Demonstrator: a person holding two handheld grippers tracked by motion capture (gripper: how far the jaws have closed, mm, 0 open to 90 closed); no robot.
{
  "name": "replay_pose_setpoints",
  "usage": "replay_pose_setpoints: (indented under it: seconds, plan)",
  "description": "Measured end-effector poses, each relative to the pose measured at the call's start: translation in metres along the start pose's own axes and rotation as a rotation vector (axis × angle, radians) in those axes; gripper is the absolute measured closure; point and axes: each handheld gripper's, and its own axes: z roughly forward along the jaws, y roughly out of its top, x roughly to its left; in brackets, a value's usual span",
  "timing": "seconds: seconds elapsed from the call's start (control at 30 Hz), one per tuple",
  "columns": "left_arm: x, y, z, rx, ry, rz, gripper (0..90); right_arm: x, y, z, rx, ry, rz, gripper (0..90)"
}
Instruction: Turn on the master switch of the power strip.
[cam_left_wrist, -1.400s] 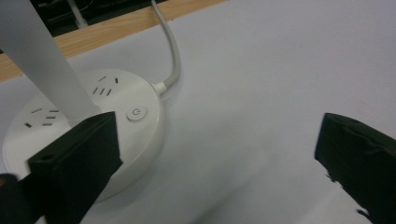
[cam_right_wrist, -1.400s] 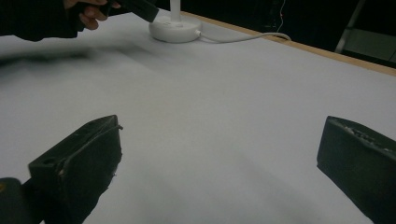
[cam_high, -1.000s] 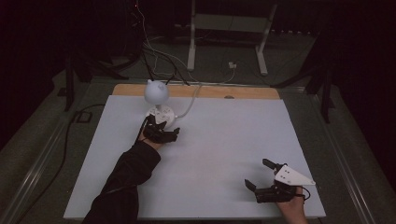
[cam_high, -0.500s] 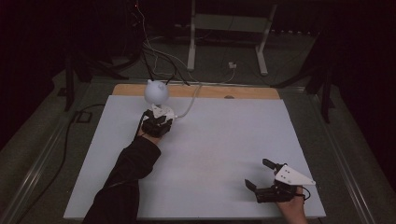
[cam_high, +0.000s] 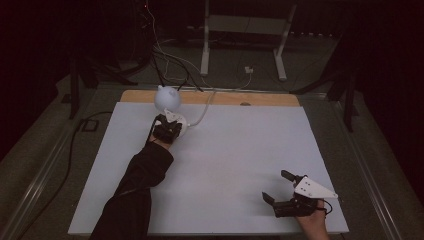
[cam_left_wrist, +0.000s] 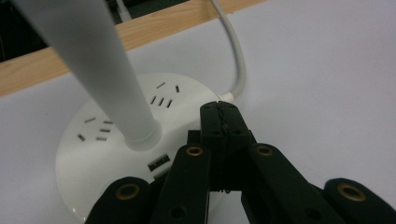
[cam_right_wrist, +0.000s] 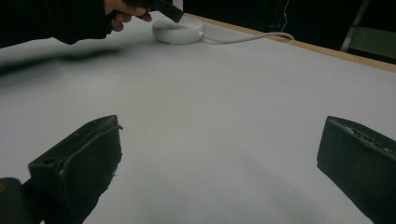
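Where the white table (cam_high: 225, 165) nears its far wooden edge, a white lamp (cam_high: 167, 97) stands on a round base (cam_left_wrist: 107, 140) with socket slots and a USB port; its stem (cam_left_wrist: 93, 70) rises from the base and a white cord (cam_left_wrist: 236, 60) leads off it. Over the base's near rim, the left tongs (cam_left_wrist: 219, 116) are closed, jaws pressed together on nothing. Well apart at the near right corner, the right tongs (cam_high: 280, 186) rest wide open
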Motion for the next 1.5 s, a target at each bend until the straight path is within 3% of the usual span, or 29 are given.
replay_pose_setpoints:
  seconds: [0.2,0.47,0.77,1.2,1.5]
  plan:
    - [-0.001,-0.001,0.006,0.006,0.003,0.016,90.0,0.000,0.000,0.000,0.001,0.001,0.002,0.0]
    - [0.000,-0.003,0.009,-0.001,0.041,0.031,90.0,0.000,0.000,0.000,0.002,0.001,0.004,0.0]
    - [-0.002,-0.003,0.012,0.007,0.041,0.052,90.0,0.000,0.000,0.001,0.004,0.001,0.004,0.0]
    - [-0.011,-0.001,0.015,0.022,0.101,0.145,90.0,0.001,0.000,0.001,0.005,0.004,0.002,0.0]
    - [-0.011,-0.004,0.015,0.011,0.099,0.155,90.0,0.001,0.000,0.001,0.008,0.005,0.000,0.0]
